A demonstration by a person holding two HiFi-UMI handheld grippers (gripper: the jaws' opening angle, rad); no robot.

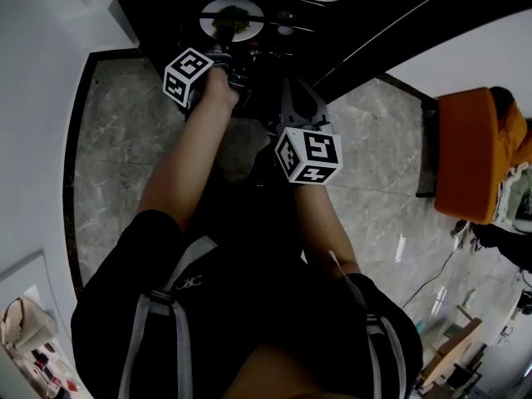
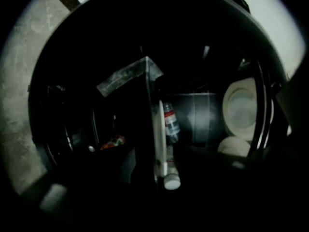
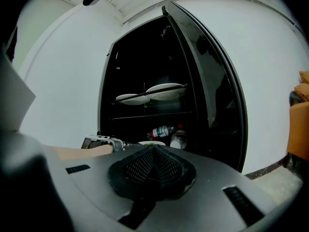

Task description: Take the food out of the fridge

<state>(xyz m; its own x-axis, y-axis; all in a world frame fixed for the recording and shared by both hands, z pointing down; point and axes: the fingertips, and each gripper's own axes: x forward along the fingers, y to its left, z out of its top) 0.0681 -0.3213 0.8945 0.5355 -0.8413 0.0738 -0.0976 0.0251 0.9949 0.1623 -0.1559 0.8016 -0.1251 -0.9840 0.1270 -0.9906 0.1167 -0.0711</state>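
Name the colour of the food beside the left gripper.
The food is green; clearest in the head view.

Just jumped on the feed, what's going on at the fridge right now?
The person stands at the open black fridge. The left gripper reaches in at a low shelf, jaws open, right at the white plate of green food but not gripping it. The right gripper is shut and empty, held back outside the fridge. Two more plates sit on the shelf above, and a bottle lies on the low shelf too. The food is not out yet.
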